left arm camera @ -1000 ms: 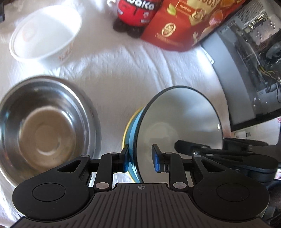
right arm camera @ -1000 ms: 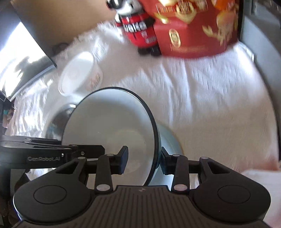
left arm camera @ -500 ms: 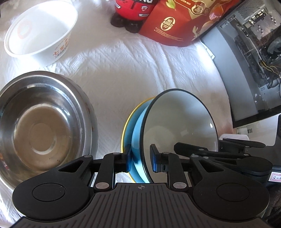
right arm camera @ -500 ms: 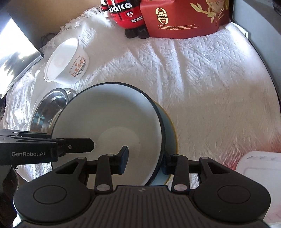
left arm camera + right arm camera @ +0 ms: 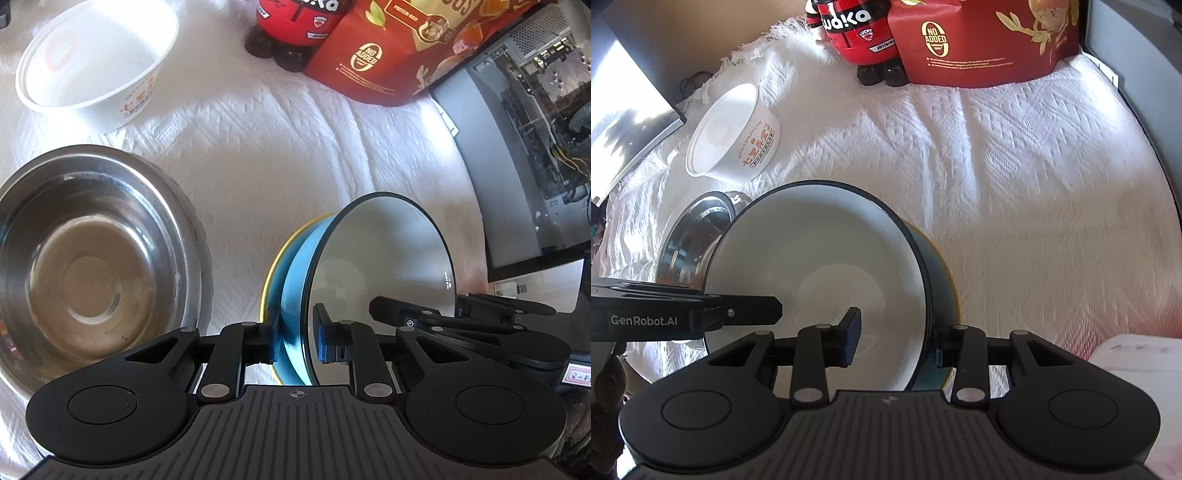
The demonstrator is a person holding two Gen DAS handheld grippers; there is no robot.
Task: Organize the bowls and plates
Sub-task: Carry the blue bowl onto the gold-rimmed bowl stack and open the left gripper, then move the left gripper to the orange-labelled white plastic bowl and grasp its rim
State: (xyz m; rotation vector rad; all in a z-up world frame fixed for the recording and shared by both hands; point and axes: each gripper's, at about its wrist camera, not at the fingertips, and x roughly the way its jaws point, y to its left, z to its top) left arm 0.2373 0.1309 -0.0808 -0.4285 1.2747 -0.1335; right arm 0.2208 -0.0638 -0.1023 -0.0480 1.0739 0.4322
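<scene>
Left wrist view, left to right.

Wide stainless-steel bowl (image 5: 96, 269): upright on the white textured cloth (image 5: 295, 147), at the left edge.

White paper bowl with red lettering (image 5: 99, 62): upright, beyond the steel bowl, apart from it.

Left gripper (image 5: 295, 341): jaws narrowly parted, straddling the rim of the blue bowl with white interior and dark rim (image 5: 380, 273). Outer finger against the blue wall; a slim gap shows at the inner pad. Firm pinch cannot be confirmed.

Blue bowl: tipped on edge, opening to the right, sitting over a yellow-rimmed dish (image 5: 273, 280) whose edge shows just behind it.

Red-and-black bottle-shaped figure (image 5: 295, 22) and red foil snack pouch (image 5: 388, 55): side by side at the far edge.

Open computer case (image 5: 535, 129): far right, off the cloth.

Right wrist view, left to right.

Left gripper arm, marked GenRobot.AI: reaches in from the left to the bowl's rim.

Paper bowl (image 5: 733, 131) and steel bowl (image 5: 690, 236): left of the blue bowl (image 5: 820, 266).

Right gripper (image 5: 897, 341): jaws spread wide across the blue bowl's near rim, one finger inside, one outside, neither pressing.

White object (image 5: 1137, 354): lower right corner, unidentifiable.
</scene>
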